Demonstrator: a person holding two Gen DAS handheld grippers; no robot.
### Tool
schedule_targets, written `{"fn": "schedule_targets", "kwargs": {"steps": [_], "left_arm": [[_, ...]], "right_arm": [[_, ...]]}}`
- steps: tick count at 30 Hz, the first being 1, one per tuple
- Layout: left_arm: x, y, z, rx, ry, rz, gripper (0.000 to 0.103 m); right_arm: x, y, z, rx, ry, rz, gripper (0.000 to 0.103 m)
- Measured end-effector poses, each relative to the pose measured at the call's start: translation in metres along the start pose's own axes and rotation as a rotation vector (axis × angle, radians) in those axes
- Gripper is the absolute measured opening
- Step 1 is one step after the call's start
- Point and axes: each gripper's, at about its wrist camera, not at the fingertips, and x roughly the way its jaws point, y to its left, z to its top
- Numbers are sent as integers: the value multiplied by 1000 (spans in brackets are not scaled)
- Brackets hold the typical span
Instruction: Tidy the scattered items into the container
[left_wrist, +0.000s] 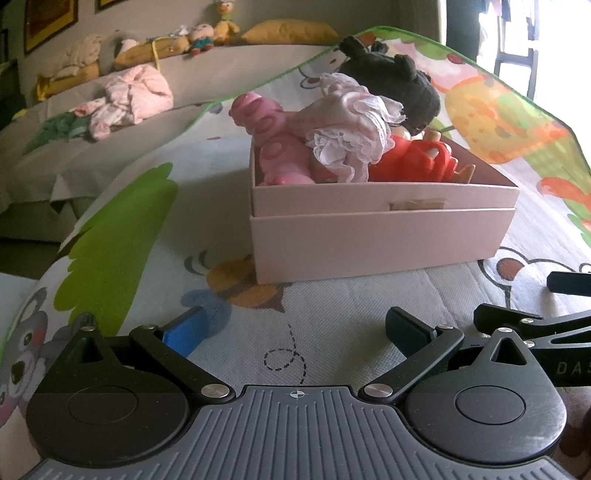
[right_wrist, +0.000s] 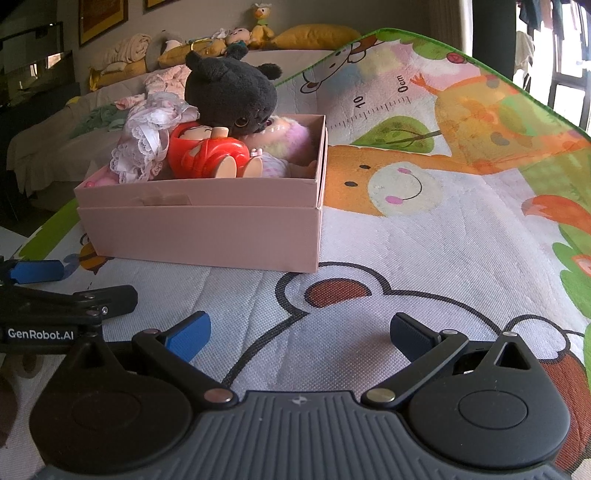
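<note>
Pink box (left_wrist: 380, 236) sits on play mat (left_wrist: 332, 310), packed L to R: pink toy (left_wrist: 273, 147), lace dress (left_wrist: 351, 136), red doll (right_wrist: 207, 155), black plush (right_wrist: 229, 96) on top. Left gripper (left_wrist: 295, 332) & right gripper (right_wrist: 299, 332) — jaws spread wide, nothing held, both near box front.

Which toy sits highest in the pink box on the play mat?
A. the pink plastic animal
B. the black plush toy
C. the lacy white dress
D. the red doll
B: in both wrist views the black plush toy rests on top of the pile, above the red doll, the lacy dress and the pink plastic animal in the pink box.
</note>
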Motion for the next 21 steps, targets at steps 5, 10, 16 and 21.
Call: {"fn": "schedule_targets", "kwargs": {"steps": [5, 10, 16, 21], "left_arm": [[0, 0, 0, -4, 1, 4, 103], [0, -1, 0, -8, 1, 8, 103], [-2, -2, -1, -25, -2, 30, 103], [-2, -2, -1, -24, -2, 30, 103]], "right_arm": [[0, 0, 0, 1, 0, 1, 103], [0, 0, 0, 1, 0, 1, 103], [0, 0, 0, 0, 0, 0, 103], [0, -1, 0, 1, 0, 1, 103]]}}
